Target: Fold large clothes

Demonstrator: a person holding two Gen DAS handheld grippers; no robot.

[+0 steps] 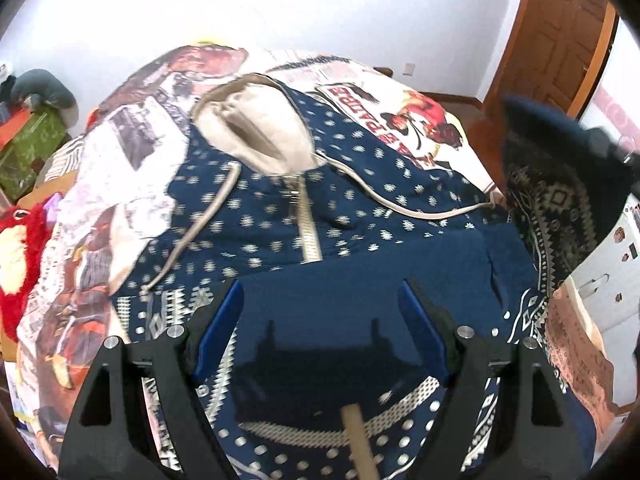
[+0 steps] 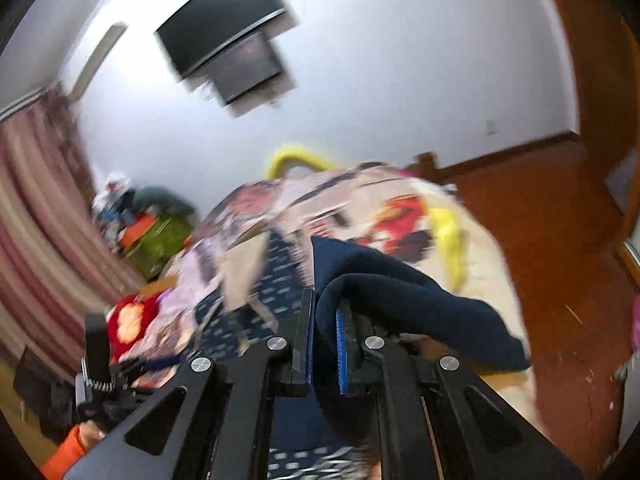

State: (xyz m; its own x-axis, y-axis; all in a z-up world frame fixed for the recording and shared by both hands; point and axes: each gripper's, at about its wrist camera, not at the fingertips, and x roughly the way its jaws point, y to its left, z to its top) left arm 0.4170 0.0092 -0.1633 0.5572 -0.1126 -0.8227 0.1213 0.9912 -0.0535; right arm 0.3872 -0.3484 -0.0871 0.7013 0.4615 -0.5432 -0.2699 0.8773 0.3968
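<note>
1. Left gripper (image 1: 320,300): jaws spread wide above a plain navy fold of the hoodie (image 1: 360,216), pressing on nothing.
2. Right gripper (image 2: 325,340): jaws clamped on a navy sleeve cuff (image 2: 400,296), raised off the bed (image 1: 400,92).
3. The hoodie, navy with white snowflake motifs, lies flat on the printed bedspread; its zipper (image 1: 306,220) marks the long axis, and the cream-lined hood (image 1: 252,128) points away towards the far wall.
4. Surroundings: red plush toy (image 1: 16,264) at the left bed edge; wooden door (image 1: 560,32) at far right; wall-mounted screen (image 2: 224,36), blurred.
</note>
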